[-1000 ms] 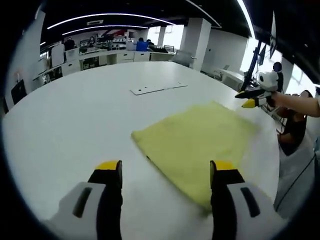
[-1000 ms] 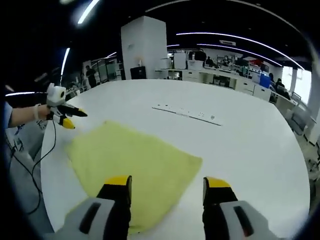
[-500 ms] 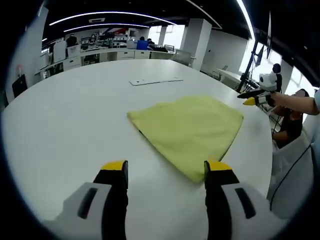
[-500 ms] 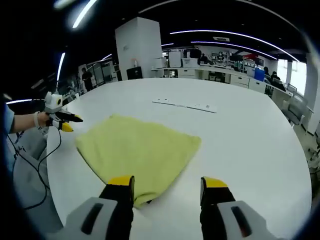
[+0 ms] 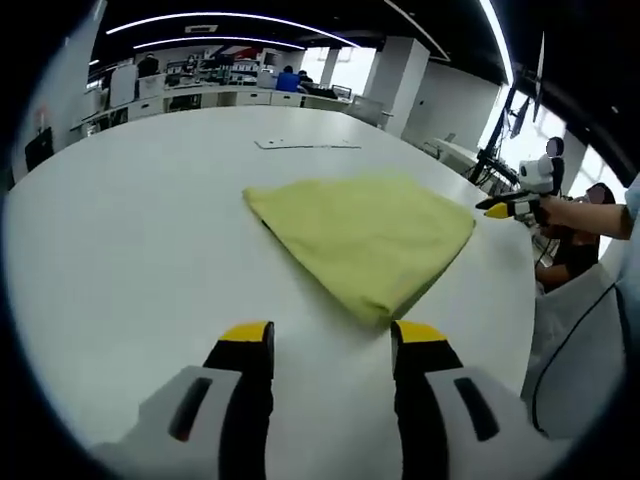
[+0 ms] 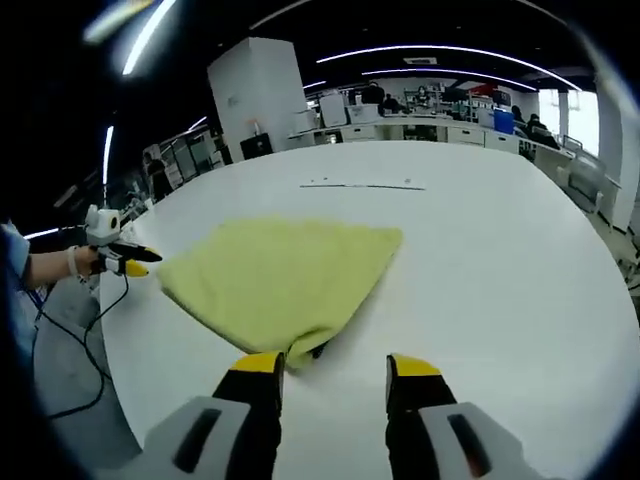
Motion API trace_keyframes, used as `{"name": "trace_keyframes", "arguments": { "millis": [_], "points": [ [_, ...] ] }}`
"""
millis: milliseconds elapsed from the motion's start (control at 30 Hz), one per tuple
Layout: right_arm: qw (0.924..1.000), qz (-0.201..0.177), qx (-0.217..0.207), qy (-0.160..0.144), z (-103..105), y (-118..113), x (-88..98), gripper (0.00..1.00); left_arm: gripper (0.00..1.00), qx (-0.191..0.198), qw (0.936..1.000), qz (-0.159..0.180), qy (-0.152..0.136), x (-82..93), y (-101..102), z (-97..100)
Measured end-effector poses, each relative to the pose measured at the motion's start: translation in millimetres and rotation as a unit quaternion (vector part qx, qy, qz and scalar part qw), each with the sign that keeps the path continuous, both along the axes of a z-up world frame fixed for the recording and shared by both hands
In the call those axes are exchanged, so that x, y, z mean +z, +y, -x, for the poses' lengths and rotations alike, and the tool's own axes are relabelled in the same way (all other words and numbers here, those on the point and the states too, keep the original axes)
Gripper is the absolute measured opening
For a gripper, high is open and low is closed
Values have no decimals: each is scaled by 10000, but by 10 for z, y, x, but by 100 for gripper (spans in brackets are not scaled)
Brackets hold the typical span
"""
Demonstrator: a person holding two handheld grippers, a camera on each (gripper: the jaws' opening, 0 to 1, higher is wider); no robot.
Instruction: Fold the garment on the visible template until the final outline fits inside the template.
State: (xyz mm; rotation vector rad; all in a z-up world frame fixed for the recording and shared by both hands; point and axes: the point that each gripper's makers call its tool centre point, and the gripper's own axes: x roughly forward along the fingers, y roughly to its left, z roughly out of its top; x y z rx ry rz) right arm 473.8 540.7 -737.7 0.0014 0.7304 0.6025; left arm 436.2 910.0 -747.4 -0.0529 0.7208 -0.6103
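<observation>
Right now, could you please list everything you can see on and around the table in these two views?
folded yellow cloth garment: one, yellow, lying flat on the table, beyond both grippers.
round white table: one, white, under the garment.
flat white strip: one, white, on the table beyond the garment.
office desks: several, pale, in the background.
left gripper: one, white with yellow tips, open, empty, short of the garment.
right gripper: one, white with yellow tips, open, empty, at the garment's near corner.
</observation>
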Motion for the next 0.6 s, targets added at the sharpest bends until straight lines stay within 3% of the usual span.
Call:
{"name": "trace_keyframes", "arguments": {
  "millis": [133, 300, 500, 600],
  "points": [
    [9999, -93, -21, 42, 52, 65, -58, 30, 36, 69, 9999, 64, 50, -56, -55, 21],
    [9998, -147, -36, 117, 98, 125, -140, 23, 19, 170, 9994, 276, 112, -83, -154, 8],
    [9994, -268, -141, 161, 90, 147, -168, 14, 17, 225, 9993, 293, 65, -101, -190, -25],
    [9985, -405, -324, 184, 58, 157, -168, 5, 15, 282, 9991, 321, 68, -98, -197, -32]
  ]
}}
